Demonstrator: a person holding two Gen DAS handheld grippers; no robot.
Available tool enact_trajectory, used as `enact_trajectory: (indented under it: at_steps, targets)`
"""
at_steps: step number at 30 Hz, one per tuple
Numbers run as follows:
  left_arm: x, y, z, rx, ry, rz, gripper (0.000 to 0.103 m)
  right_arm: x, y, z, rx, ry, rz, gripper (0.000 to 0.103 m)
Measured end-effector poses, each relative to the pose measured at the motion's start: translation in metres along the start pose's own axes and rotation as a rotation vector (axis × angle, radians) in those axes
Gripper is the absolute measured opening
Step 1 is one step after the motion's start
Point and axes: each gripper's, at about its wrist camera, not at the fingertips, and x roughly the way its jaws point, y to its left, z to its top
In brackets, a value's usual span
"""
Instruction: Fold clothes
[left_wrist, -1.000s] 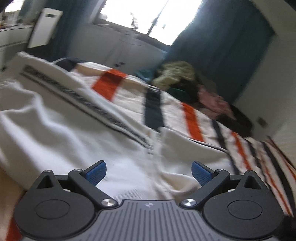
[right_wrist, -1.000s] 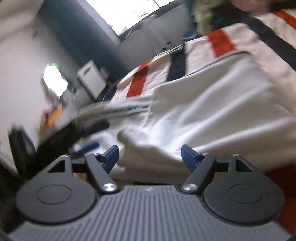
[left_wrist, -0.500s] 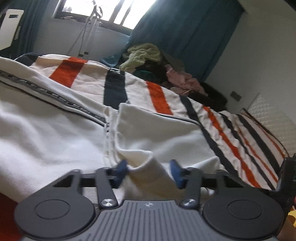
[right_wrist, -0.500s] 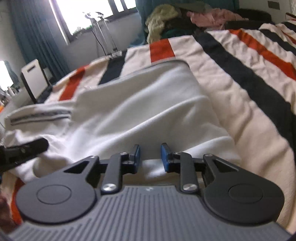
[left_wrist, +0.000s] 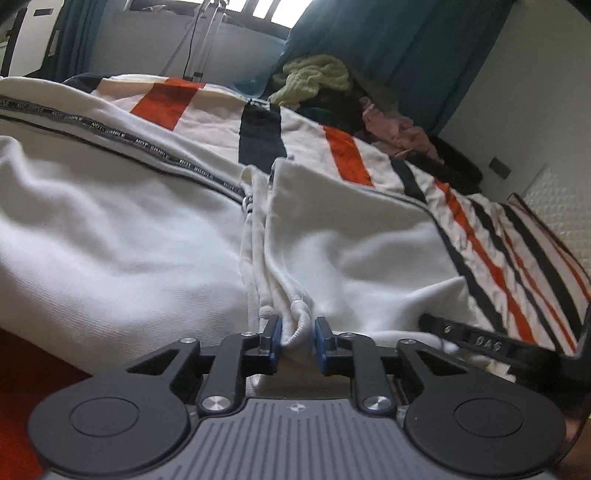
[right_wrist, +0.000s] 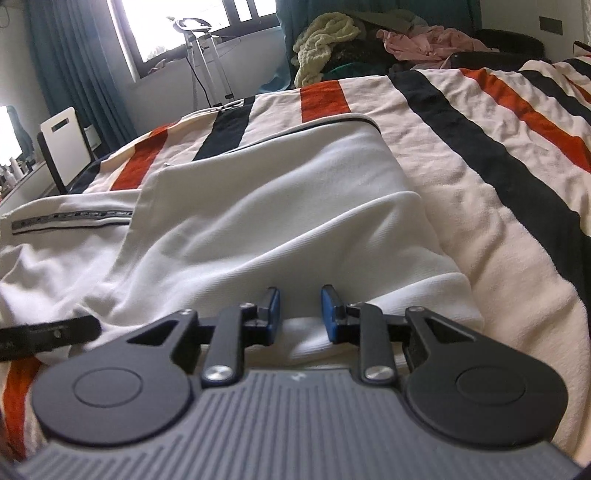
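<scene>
A white garment with a black lettered stripe (left_wrist: 122, 236) lies spread on a striped bed; it also shows in the right wrist view (right_wrist: 258, 206). My left gripper (left_wrist: 297, 341) is shut on the garment's bunched near edge, with white drawcords between the blue pads. My right gripper (right_wrist: 300, 312) is shut on the same near edge further right, with cloth between its pads. The right gripper's black finger shows at the lower right of the left wrist view (left_wrist: 480, 341). The left gripper's finger shows at the left of the right wrist view (right_wrist: 48, 334).
The bedspread (right_wrist: 498, 155) has orange and dark stripes. A heap of clothes (right_wrist: 369, 33) lies at the far end of the bed. Teal curtains, a window and a metal stand (right_wrist: 207, 55) are behind. A white panel (right_wrist: 64, 144) stands at the left.
Both grippers swung to face along the bed, came down to the garment's near edge and closed from wide open onto the cloth.
</scene>
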Motion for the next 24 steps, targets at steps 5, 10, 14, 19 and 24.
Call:
enact_trajectory:
  at_steps: [5, 10, 14, 19, 24]
  targets:
    - [-0.015, 0.006, 0.002, -0.063, -0.033, -0.023, 0.060, 0.000, 0.000, 0.000, 0.004, -0.004, 0.002, 0.027]
    - [-0.037, 0.022, 0.006, -0.172, -0.058, 0.035, 0.089, -0.001, -0.002, 0.000, 0.011, -0.006, 0.004, 0.027]
    - [-0.056, 0.063, 0.011, -0.404, -0.017, 0.086, 0.097, -0.003, -0.003, 0.000, 0.019, -0.006, 0.007, 0.027]
    - [-0.073, 0.141, 0.015, -0.760, 0.054, 0.177, 0.097, -0.004, -0.005, 0.001, 0.034, -0.003, 0.014, 0.027]
    - [-0.084, 0.204, 0.029, -0.880, -0.033, 0.228, 0.086, -0.004, -0.006, 0.001, 0.051, -0.002, 0.020, 0.027]
